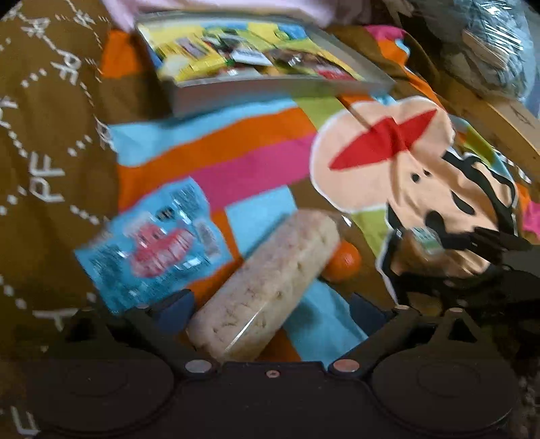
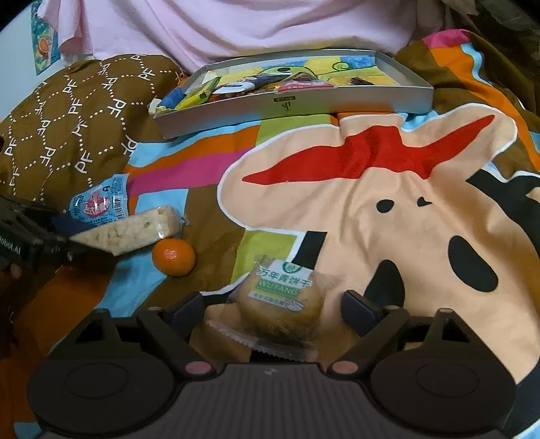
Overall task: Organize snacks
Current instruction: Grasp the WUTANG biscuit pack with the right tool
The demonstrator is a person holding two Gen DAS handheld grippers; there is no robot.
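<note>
A wrapped pale rice-crispy bar lies on the bedspread between the fingers of my open left gripper; it also shows in the right wrist view. A blue snack packet lies to its left and a small orange to its right. A wrapped biscuit with a green label lies between the fingers of my open right gripper. A grey tray with several snacks in it sits at the far side. The left gripper is seen around the bar from the right wrist view.
A colourful cartoon bedspread covers the surface. A brown patterned pillow lies at the left. A pink cloth is behind the tray. A plastic-wrapped bundle sits at the far right.
</note>
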